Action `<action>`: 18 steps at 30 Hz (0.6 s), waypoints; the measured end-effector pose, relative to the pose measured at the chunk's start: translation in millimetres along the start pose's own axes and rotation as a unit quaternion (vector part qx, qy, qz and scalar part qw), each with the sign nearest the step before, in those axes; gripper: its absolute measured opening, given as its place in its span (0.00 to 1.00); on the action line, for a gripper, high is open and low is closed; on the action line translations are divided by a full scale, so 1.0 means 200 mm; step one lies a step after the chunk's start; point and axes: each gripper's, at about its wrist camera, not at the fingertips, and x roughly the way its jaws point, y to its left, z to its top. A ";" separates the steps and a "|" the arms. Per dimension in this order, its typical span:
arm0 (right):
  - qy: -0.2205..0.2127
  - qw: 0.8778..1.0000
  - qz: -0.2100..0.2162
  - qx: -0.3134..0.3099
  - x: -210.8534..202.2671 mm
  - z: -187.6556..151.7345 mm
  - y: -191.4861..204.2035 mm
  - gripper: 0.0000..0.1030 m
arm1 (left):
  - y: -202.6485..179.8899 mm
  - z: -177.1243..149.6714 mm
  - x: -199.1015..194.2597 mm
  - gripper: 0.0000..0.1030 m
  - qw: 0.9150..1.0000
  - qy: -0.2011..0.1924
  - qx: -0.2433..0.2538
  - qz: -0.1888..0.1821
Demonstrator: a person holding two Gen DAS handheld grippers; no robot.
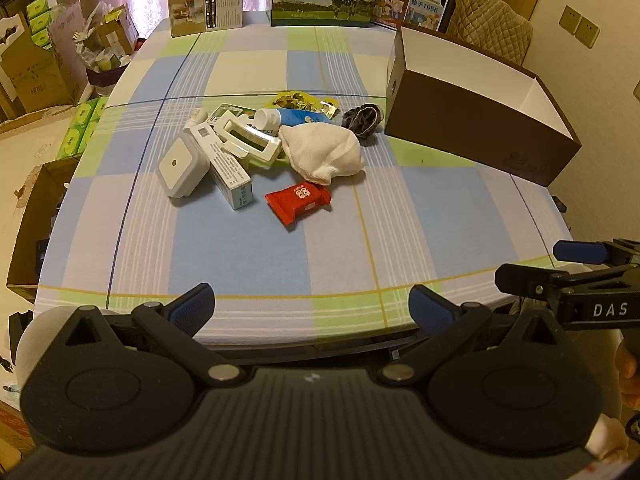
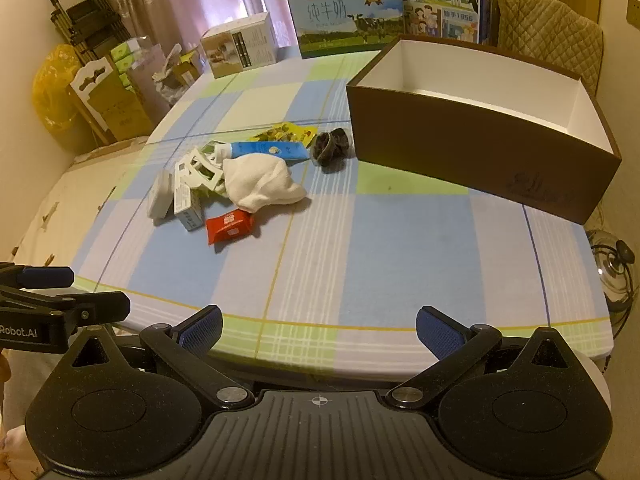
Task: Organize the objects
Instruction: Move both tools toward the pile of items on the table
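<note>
Right wrist view: nothing sorted yet, brown box point(image 2: 480, 160) showing only bare white walls, whole pile from red snack packet point(image 2: 230, 225) to white cloth point(image 2: 260, 182) left of it on the worktop point(image 2: 360, 264), both hand-held grippers point(image 2: 318, 334) point(image 1: 312, 310) wide and empty.

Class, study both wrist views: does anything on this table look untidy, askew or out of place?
Yes. The small items lie in a jumbled heap mid-table: a white cloth crumpled over a blue tube, a white frame askew on other things, a red packet loose beside them. The brown box looks empty.
</note>
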 end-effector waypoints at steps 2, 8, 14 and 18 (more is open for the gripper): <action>0.001 1.000 0.000 0.000 0.00 0.00 0.00 0.98 | 0.00 0.00 0.00 0.99 1.000 0.001 0.000 0.000; 0.004 1.000 0.001 -0.002 0.01 0.01 0.00 0.98 | 0.00 0.01 0.01 0.99 1.000 0.004 -0.001 0.000; 0.007 1.000 0.002 -0.004 0.03 0.02 0.00 0.98 | 0.01 0.01 0.02 0.99 1.000 0.005 -0.001 0.000; 0.008 1.000 0.000 -0.006 0.05 0.03 0.00 0.98 | 0.01 0.03 0.03 0.99 1.000 0.007 -0.001 0.000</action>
